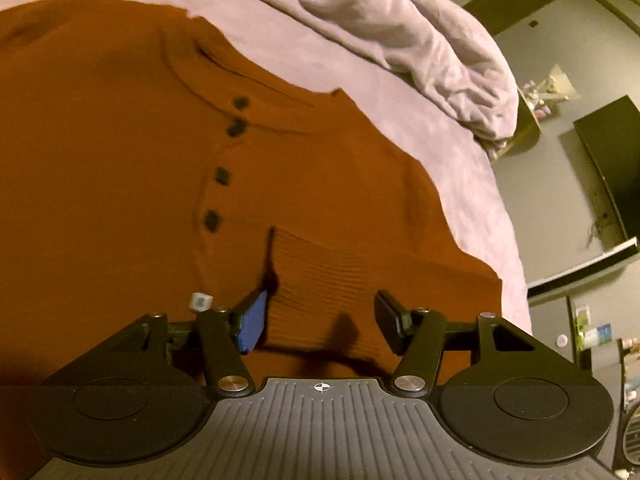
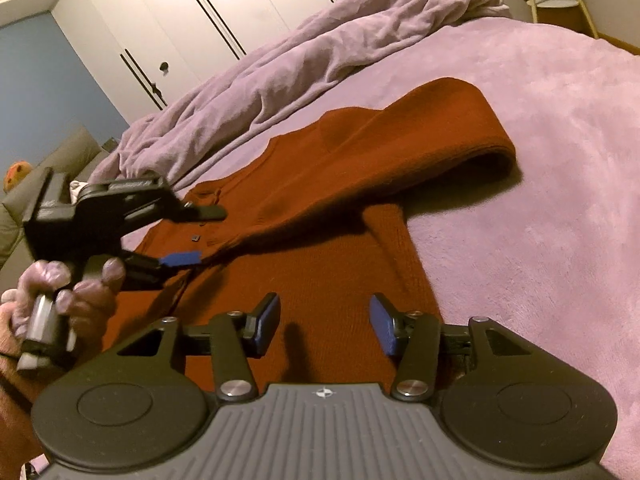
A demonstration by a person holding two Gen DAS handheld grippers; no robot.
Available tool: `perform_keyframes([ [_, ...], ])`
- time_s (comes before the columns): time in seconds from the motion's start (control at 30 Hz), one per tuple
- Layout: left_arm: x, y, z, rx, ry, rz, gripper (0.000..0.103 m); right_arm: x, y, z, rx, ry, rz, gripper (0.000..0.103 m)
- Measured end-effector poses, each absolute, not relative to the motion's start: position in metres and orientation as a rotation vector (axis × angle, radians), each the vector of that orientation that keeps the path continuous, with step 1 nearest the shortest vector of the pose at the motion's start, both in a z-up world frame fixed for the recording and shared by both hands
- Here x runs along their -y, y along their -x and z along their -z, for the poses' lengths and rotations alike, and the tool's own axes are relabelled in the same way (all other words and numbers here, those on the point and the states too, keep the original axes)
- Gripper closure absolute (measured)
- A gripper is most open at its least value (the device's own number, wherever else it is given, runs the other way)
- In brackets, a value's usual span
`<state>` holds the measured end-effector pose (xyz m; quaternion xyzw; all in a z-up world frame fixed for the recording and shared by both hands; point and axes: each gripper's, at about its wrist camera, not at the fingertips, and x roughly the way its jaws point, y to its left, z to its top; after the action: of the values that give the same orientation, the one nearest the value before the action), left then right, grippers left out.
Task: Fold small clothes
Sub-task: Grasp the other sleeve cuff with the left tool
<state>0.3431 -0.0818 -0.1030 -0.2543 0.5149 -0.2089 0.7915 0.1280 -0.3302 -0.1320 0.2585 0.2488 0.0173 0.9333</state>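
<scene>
Sweater: a rust-brown knit sweater (image 1: pixel 120 184) lies flat, front up, on the lilac bed cover (image 2: pixel 540 200), and fills the left wrist view from 9 o'clock to the centre.
Buttons: four dark buttons (image 1: pixel 222 176) run down the placket below the round neckline.
Folded sleeve: one sleeve lies across the body, and its ribbed cuff (image 1: pixel 320 280) sits just ahead of the left gripper.
Other sleeve: in the right wrist view the other sleeve (image 2: pixel 440 128) reaches out toward 1 o'clock and doubles back on itself.
Left gripper: the left gripper (image 1: pixel 318 316) hangs over the cuff with jaws wide and nothing between them. Whether the fingertips touch the knit is hard to tell.
Left hand: a gloved hand (image 2: pixel 60 300) grips its handle at 9 o'clock in the right wrist view.
Right gripper: the right gripper (image 2: pixel 324 324) is over the lower body of the sweater, jaws spread wide and empty.
Bedding: a crumpled lilac duvet (image 2: pixel 300 60) is heaped at 12 o'clock, beyond the sweater.
Room: white wardrobe doors (image 2: pixel 180 20) stand behind the bed at 11 o'clock.
</scene>
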Motion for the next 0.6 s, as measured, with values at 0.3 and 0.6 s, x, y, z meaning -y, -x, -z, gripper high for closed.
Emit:
perform_keyframes([
  [0.3, 0.083, -0.338, 0.067, -1.002, 0.443, 0.460, 0.095, 0.324, -0.127, 0.131, -0.513, -0.453, -0.032, 0.054],
  [0.6, -0.007, -0.333, 0.035, -0.828, 0.137, 0.163, 0.095, 0.322, -0.130, 0.128, -0.525, -0.423, -0.005, 0.054],
])
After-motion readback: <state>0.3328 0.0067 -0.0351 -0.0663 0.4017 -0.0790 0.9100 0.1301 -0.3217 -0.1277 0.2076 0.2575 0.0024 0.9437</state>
